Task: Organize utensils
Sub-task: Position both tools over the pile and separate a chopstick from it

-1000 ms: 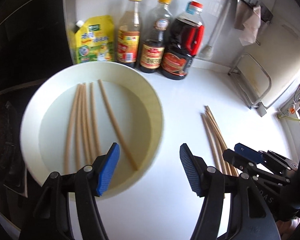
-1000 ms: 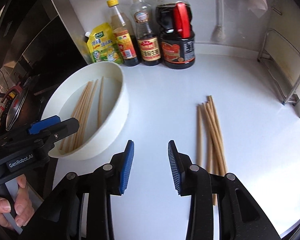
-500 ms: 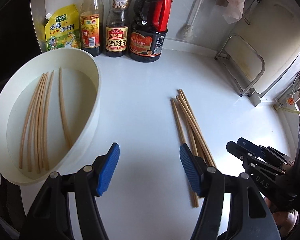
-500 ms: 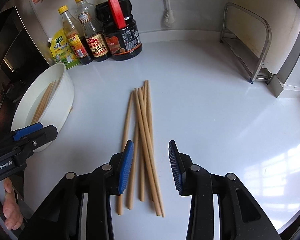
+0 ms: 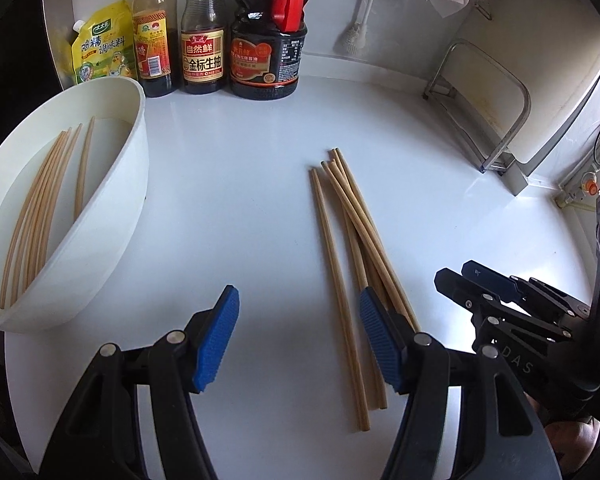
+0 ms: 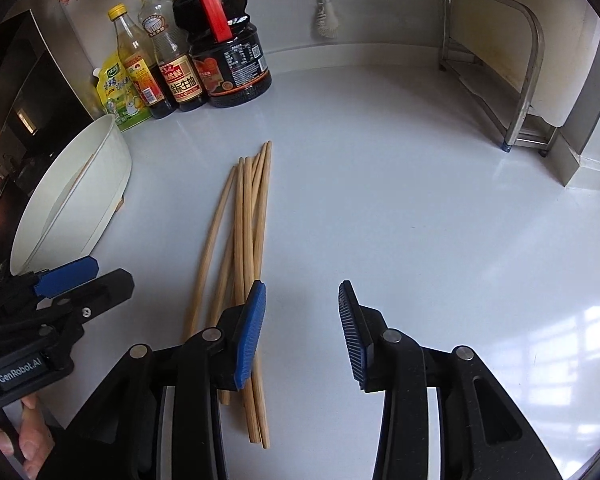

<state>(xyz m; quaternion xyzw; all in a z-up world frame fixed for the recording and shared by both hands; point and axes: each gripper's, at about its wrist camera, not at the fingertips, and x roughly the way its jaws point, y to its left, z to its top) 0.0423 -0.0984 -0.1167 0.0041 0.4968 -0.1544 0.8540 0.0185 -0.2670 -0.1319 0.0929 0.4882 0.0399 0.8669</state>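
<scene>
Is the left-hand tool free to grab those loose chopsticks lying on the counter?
Probably yes. The left tool is open and holds nothing, and the loose chopsticks lie bare on the white counter just ahead of it, with nothing on top. The right tool is close beside them, though.

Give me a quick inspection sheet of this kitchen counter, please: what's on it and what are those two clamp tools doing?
Surface: white counter, glossy, with window reflections.
Job's things: loose chopsticks lying in a fanned bundle on the counter; more chopsticks in the white bowl to the left.
Clutter: three sauce bottles and a yellow pouch against the back wall.
Grippers: left gripper empty, jaws open over the chopsticks' near ends; right gripper empty, jaws open just right of the bundle.
Cables: nothing seen.
Surroundings: metal rack at right, brush hanging on the wall, stove area at left.
</scene>
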